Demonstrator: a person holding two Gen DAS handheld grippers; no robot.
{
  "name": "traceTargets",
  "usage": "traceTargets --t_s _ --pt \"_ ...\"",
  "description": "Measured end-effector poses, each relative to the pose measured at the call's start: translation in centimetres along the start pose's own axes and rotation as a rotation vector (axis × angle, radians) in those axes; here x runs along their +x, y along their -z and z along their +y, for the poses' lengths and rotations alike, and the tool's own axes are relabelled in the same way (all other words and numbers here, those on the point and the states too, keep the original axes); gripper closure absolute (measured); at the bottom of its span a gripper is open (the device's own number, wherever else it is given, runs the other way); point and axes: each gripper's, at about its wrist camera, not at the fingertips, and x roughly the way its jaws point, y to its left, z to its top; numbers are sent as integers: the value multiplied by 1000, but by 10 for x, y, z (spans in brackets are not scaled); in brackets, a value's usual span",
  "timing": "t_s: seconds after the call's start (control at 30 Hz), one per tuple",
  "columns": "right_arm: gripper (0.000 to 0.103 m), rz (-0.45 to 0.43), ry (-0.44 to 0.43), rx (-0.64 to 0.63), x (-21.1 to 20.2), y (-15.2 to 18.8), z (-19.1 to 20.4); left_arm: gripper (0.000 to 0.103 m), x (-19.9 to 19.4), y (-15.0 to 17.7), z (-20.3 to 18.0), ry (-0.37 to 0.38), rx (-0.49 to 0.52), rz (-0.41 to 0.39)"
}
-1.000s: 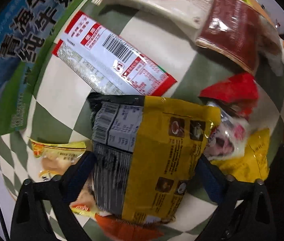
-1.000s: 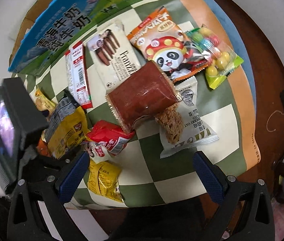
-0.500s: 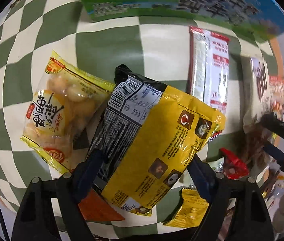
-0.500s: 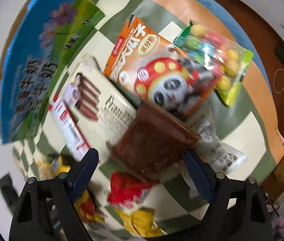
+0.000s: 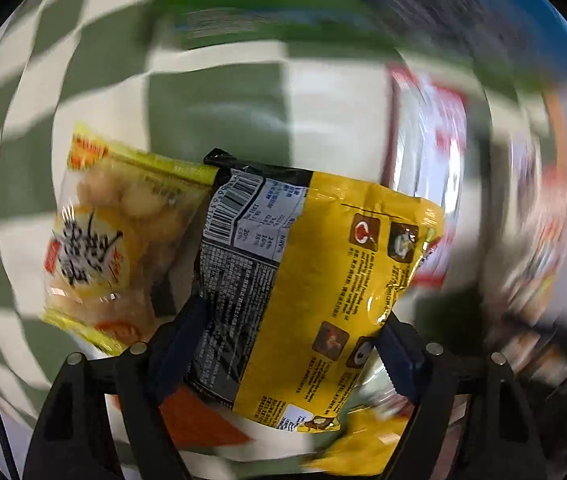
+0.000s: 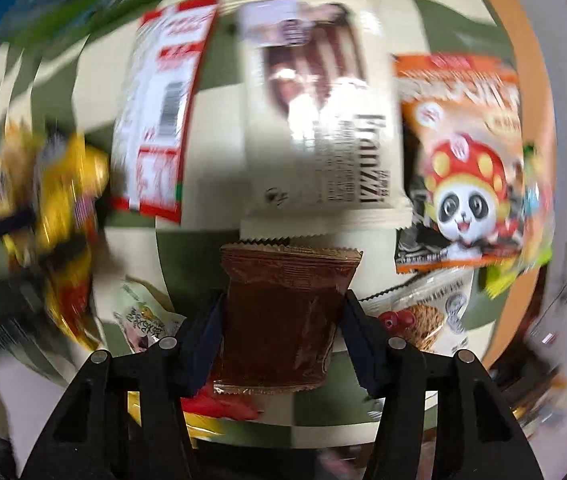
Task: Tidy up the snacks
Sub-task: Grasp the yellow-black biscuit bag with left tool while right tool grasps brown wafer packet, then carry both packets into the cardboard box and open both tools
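Note:
My left gripper (image 5: 287,344) is shut on a yellow and black snack bag (image 5: 307,280) and holds it above the green and white checked cloth (image 5: 219,108). A pale yellow snack pouch (image 5: 111,248) lies on the cloth just to its left. My right gripper (image 6: 283,332) is shut on a dark brown snack packet (image 6: 283,312), held above the cloth. The left gripper with the yellow bag shows blurred at the left of the right wrist view (image 6: 63,204).
A white Franzzi wafer pack (image 6: 323,112), a red and white bar pack (image 6: 159,112), an orange panda bag (image 6: 463,160), an oat snack pack (image 6: 423,320) and a red packet (image 6: 223,404) lie on the cloth. A blue and green milk carton (image 5: 403,12) lies at the far edge.
Both views are blurred by fast motion. My right gripper has closed on the brown packet and lifted it. My left gripper has carried the yellow bag on, still held.

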Motion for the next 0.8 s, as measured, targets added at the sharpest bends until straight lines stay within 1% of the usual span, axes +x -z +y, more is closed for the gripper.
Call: traceTargets --t_s 0.07,0.13,0.17,0.2,0.23,0.33,0.37,0.4,0.43,0.5,0.57,0.6,0.63,0.67,0.73,0.8 --pt "40 -12 -20 29 -3 -1 -5 23 -1 -4 6 66 -62 21" --pt "23 -31 -47 69 -7 -1 -11 23 2 -5 6 76 -38 38" --pt "21 -38 -68 98 -8 0 -15 23 0 -3 4 77 6 35" --pt "21 -41 -85 119 -10 4 -24 23 -4 -5 -1 63 35 31" --pt "21 -44 -101 140 -11 8 -31 23 1 -7 -7 45 67 24" --pt "21 -52 -122 192 -12 17 -49 23 -4 2 -19 -54 187 17" --pt "21 -52 -126 211 -10 18 -53 23 3 5 -23 -91 239 27" --pt "21 -53 -134 229 -7 21 -53 21 7 6 -26 -107 264 30" --pt "21 -55 -138 237 -6 27 -53 17 14 7 -27 -125 289 27" --pt "21 -54 -133 251 -3 31 -62 15 22 9 -32 -142 319 25" --pt "27 -57 -116 255 -1 34 -66 14 26 9 -38 -140 310 28" --pt "37 -57 -102 252 1 35 -68 15 29 8 -36 -127 289 24" --pt "39 -60 -99 251 3 36 -68 16 36 6 -31 -116 272 15" --pt "40 -66 -97 252 3 38 -71 16 36 -5 -26 -106 254 6" --pt "41 -74 -109 257 0 42 -65 19 32 -2 -16 -95 207 -20" --pt "41 -80 -171 282 -2 54 -68 20 31 6 -7 -84 147 -36"
